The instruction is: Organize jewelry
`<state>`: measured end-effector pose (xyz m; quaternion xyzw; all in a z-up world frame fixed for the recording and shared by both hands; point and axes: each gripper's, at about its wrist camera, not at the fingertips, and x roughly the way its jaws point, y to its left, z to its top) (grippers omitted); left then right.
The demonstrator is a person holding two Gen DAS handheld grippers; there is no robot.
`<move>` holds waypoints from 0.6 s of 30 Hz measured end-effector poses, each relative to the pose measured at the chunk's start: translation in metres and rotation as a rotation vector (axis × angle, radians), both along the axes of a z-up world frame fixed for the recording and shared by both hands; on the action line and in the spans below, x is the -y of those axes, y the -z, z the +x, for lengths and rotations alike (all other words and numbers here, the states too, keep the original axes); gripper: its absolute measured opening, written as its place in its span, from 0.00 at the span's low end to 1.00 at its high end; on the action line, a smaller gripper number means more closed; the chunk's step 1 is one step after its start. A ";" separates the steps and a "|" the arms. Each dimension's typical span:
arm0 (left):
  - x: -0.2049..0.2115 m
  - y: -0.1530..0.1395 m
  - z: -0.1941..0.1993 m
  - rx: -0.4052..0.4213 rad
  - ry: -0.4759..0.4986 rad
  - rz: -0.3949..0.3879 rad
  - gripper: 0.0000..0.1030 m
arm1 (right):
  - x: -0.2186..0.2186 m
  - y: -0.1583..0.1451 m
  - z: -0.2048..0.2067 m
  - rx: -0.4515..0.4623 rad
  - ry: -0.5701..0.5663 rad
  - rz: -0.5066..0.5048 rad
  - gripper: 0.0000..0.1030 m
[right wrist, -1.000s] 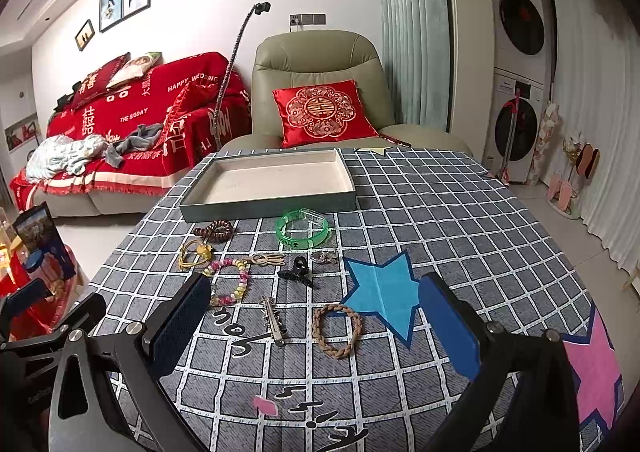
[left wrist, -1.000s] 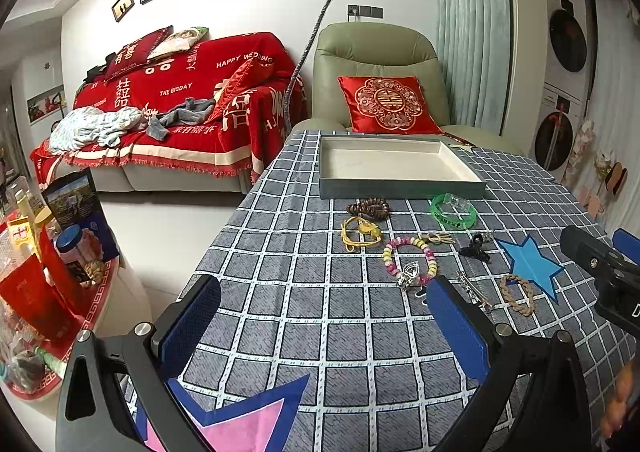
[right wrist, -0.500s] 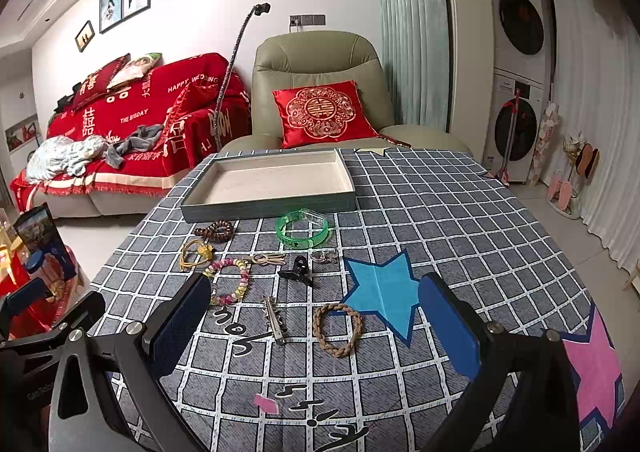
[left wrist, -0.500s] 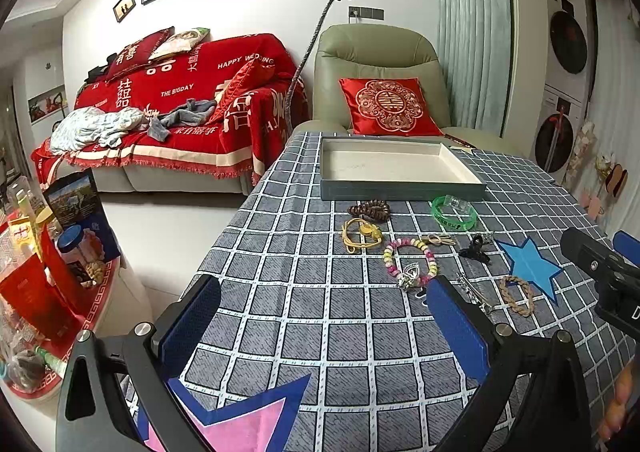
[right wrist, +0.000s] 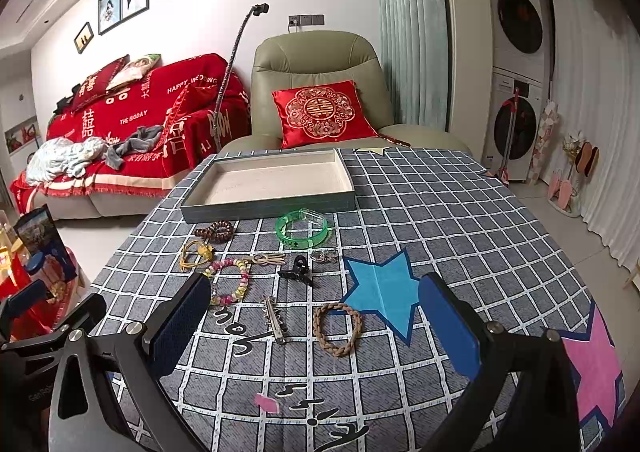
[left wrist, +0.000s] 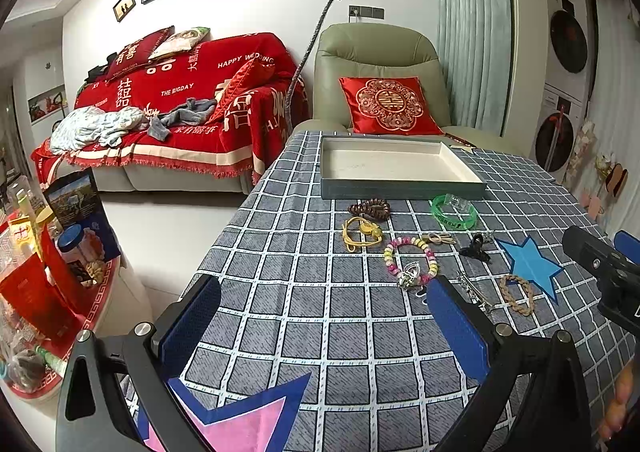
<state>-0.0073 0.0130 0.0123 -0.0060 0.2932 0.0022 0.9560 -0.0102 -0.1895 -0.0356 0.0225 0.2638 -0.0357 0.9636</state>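
Checked tablecloth [right wrist: 440, 211]: tray [right wrist: 268, 207] holds nothing, jewelry beside it; both hand-held grippers [left wrist: 324, 316] [right wrist: 316, 316] spread wide, unladen.

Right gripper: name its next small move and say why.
Probably lower the right gripper onto the braided bracelet. Its jaws are open and empty, that bracelet lies nearest between them on the tablecloth, and the tray beyond holds nothing yet.

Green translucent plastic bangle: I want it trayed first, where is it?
In both views the green translucent plastic bangle lies on the checked tablecloth, just before the grey tray's front right corner.
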 end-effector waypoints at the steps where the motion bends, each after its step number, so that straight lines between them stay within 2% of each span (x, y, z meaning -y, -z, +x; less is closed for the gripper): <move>1: 0.000 0.000 0.000 0.000 0.000 0.000 1.00 | 0.000 0.000 0.000 -0.001 0.001 -0.001 1.00; 18: 0.000 0.000 0.000 -0.001 0.001 0.000 1.00 | 0.001 0.001 0.000 -0.002 0.000 0.004 1.00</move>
